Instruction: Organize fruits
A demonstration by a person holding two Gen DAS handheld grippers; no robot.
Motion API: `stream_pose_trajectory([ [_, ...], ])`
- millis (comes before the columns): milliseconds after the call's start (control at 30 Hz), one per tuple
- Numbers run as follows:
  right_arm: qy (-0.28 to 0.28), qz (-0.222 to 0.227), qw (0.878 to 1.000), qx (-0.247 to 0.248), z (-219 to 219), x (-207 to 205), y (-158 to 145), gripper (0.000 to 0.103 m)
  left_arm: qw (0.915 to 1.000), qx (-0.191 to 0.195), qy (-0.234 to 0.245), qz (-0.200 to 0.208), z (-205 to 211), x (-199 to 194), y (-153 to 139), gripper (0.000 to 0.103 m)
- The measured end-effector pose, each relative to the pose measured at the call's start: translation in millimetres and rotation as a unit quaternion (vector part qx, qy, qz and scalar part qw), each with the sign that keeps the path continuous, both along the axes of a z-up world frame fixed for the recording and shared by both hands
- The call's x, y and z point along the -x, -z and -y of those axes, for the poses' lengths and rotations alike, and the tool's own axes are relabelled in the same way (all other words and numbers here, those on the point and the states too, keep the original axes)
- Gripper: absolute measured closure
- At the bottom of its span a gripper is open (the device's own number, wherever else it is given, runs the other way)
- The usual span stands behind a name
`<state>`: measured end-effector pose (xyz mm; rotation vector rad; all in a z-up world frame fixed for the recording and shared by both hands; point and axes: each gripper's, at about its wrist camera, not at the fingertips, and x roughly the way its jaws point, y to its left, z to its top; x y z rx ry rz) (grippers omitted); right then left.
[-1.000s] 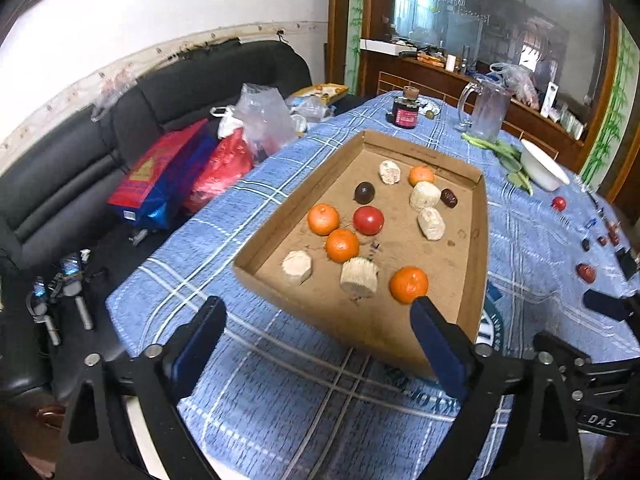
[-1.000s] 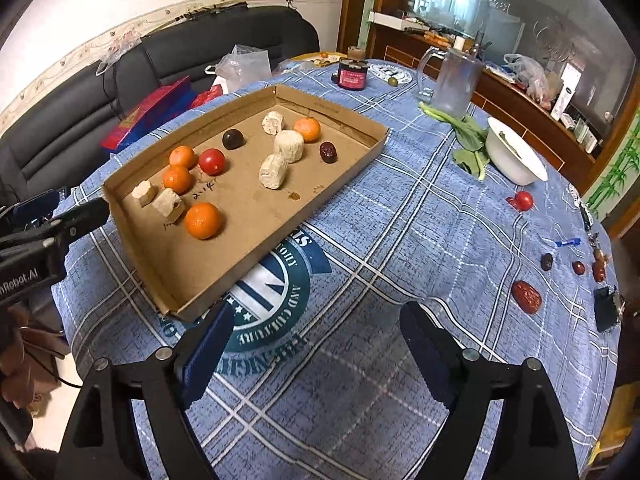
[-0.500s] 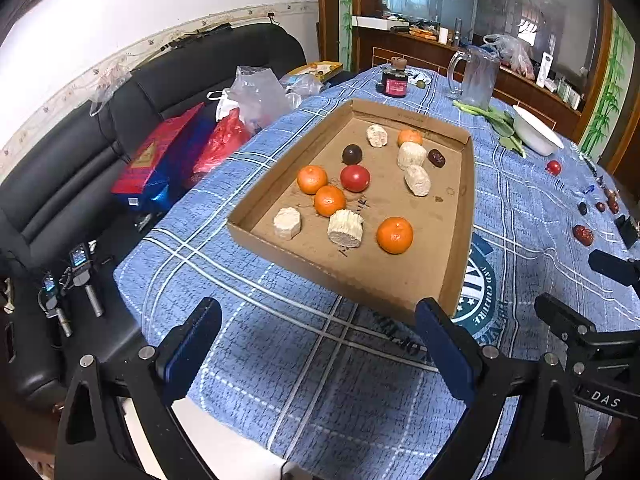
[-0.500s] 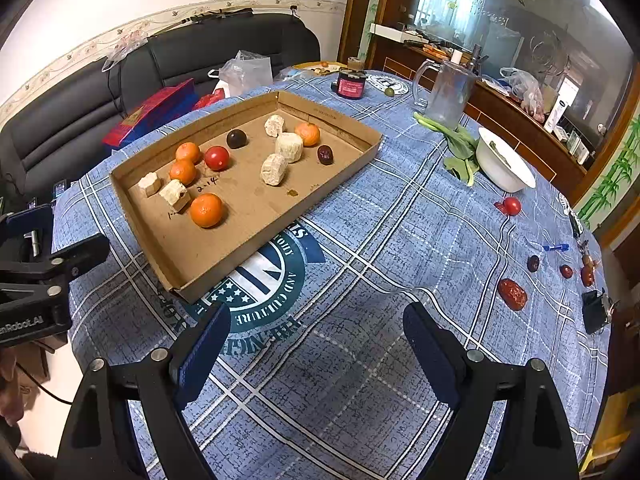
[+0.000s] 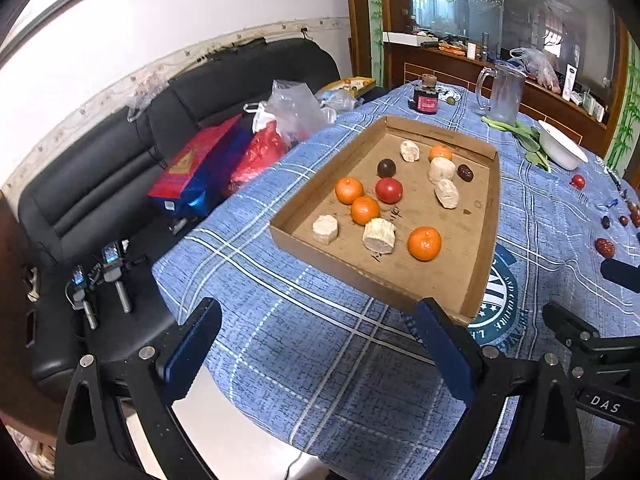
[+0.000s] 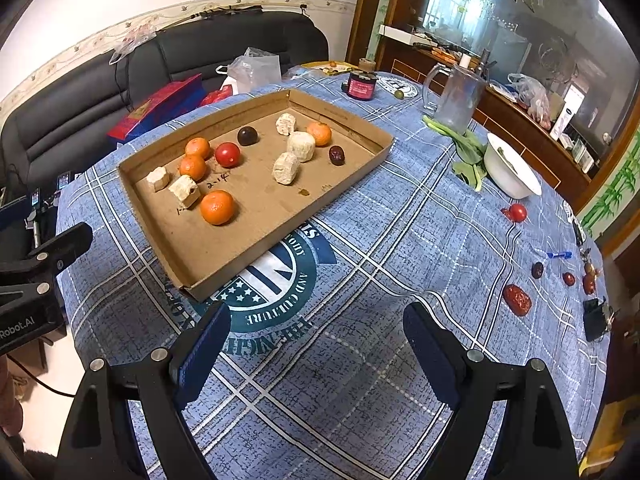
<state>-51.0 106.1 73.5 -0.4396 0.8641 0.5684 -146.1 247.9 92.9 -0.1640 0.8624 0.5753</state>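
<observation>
A shallow cardboard tray (image 6: 256, 236) lies on the blue plaid tablecloth (image 6: 400, 248), its long axis running from the near table edge on the sofa side toward the far middle of the table, where a dark jar (image 6: 361, 85) stands. In the tray lie four oranges, the nearest orange (image 6: 217, 207) apart from the rest, a red tomato (image 6: 227, 154), a dark round fruit (image 6: 247, 135), a dark red date (image 6: 337, 155) near the far right wall, and five pale cut chunks. One pale chunk (image 6: 286, 168) lies tilted near the tray's middle.

Well apart from the tray, toward the table's right edge, sit a loose tomato (image 6: 517, 213), a large red date (image 6: 517, 299) and a few small dark fruits. A white bowl (image 6: 510, 168) rests beside green leaves (image 6: 466, 152), with a clear pitcher (image 6: 456, 98) behind them.

The left gripper (image 5: 318, 354) hovers over the near table edge with its jaws spread wide, holding nothing. The right gripper (image 6: 316, 350) hangs above the round printed emblem (image 6: 272, 284) on the cloth, also spread and empty. A black sofa (image 5: 140, 152) carrying bags stands beyond the table.
</observation>
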Motion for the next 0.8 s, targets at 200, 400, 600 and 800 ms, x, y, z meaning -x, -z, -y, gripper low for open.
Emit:
stream_pose_trajectory([
  [200,0.005,-0.003,1.0,-0.001,0.3,-1.1,0.4,0.012,0.9997,0.026,-0.007,0.0,-6.6,1.8,3.2,0.006],
  [400,0.007,-0.006,1.0,-0.002,1.5,-2.3,1.4,0.012,0.9992,0.04,0.0,-0.004,-6.8,-0.4,6.0,0.006],
  [600,0.008,-0.007,1.0,0.0,0.7,-4.1,1.4,0.012,0.9979,0.062,0.016,-0.009,-7.9,-3.7,10.1,0.006],
  [800,0.009,-0.008,1.0,0.0,0.2,-6.5,1.9,0.012,0.9977,0.066,0.013,-0.009,-13.2,-3.3,11.2,0.006],
])
